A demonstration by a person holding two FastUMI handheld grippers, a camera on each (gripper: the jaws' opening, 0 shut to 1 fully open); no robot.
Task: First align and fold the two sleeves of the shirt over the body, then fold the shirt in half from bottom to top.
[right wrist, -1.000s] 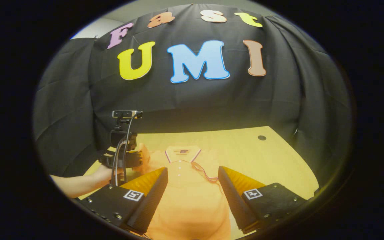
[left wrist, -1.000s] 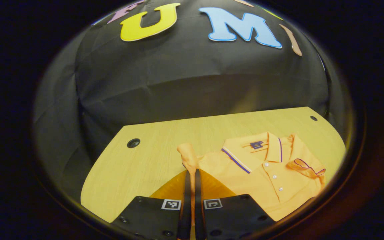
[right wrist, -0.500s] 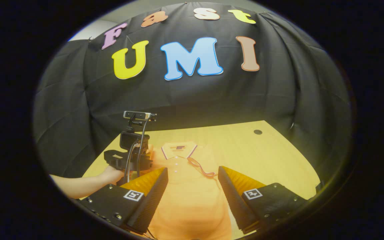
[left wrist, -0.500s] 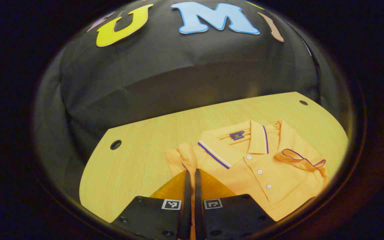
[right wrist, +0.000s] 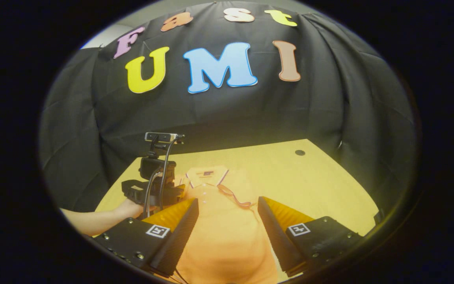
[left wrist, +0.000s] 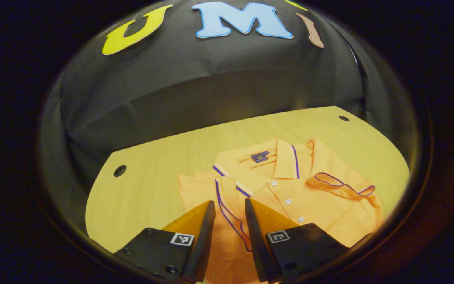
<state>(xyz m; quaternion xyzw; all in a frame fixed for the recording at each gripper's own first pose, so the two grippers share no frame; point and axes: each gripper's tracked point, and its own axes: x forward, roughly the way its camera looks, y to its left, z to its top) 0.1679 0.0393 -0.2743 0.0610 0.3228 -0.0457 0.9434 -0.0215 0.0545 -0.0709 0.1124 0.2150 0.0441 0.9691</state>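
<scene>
The orange shirt (left wrist: pixel 290 189) lies flat on the wooden table (left wrist: pixel 152 173), collar toward the far edge and buttons up. Both sleeves are folded in over the body: the sleeve (left wrist: pixel 227 205) on the left lies right under the left gripper (left wrist: pixel 229 207), its striped cuff running between the two fingers, and the other sleeve (left wrist: pixel 343 185) rests across the chest on the right. The left gripper's fingers stand apart, with the cloth lying loose between them and not pinched. In the right gripper view, the right gripper (right wrist: pixel 227 207) hangs wide open over the lower body of the shirt, holding nothing, while a hand (right wrist: pixel 126 207) holds the left gripper beside the collar.

The risk I see is in pulling away: if a fingertip snags the cuff as the left gripper lifts, the sleeve could drag back out or bunch up, and the fold would be crooked. The right sleeve's cuff already sits a bit ruffled, so the bottom-to-top fold may trap a lump there.

A second ago the left gripper was clamped shut on that sleeve, holding it up off the table at the shirt's left side. It has since carried the sleeve over the body and let go. The right gripper has hardly moved.
</scene>
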